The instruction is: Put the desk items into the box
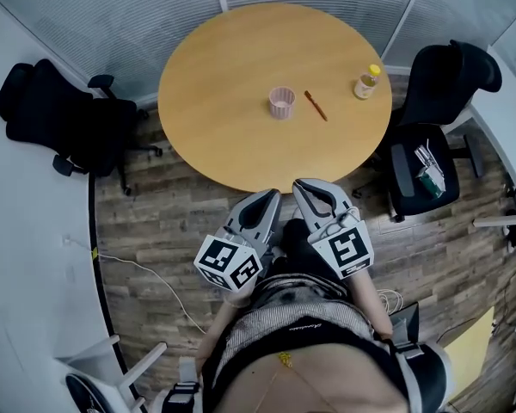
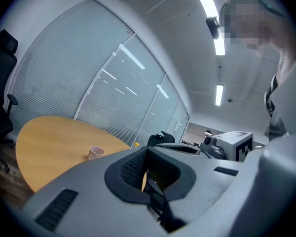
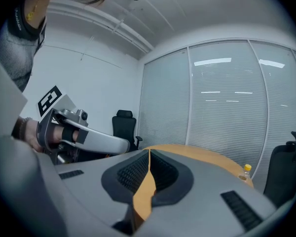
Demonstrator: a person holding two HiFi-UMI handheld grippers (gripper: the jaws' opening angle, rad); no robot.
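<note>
A glass-walled office with shut blinds [image 1: 112, 15] and a plank floor [image 1: 172, 222] holds a round wooden bench [image 1: 232, 76]. Near the bench's middle stands a pink ribbed cup [image 1: 281, 102]. A pencil [image 1: 316, 105] lies just to its right without touching it, and a yellow-capped bottle [image 1: 367, 83] stands farther right, near the rim. A black left chair [image 1: 60, 114] sits well apart from the bench. A black right chair [image 1: 439, 127] is drawn close to the rim by the bottle, and its seat carries small things too small to tell. A white cable [image 1: 146, 274] runs over the floor. The left gripper [image 1: 271, 199] and right gripper [image 1: 303, 187] hang side by side over the floor, just short of the bench's near edge and pointing at it, with the cup well beyond both. Each gripper's own view shows its fingers [image 2: 133, 169] together with nothing between them. The left gripper view catches the cup and the bottle's cap over the fingers. The right gripper view shows the bottle at the far rim and a hand [image 3: 29, 132] gripping the left gripper. Only the head view shows the pencil.
</note>
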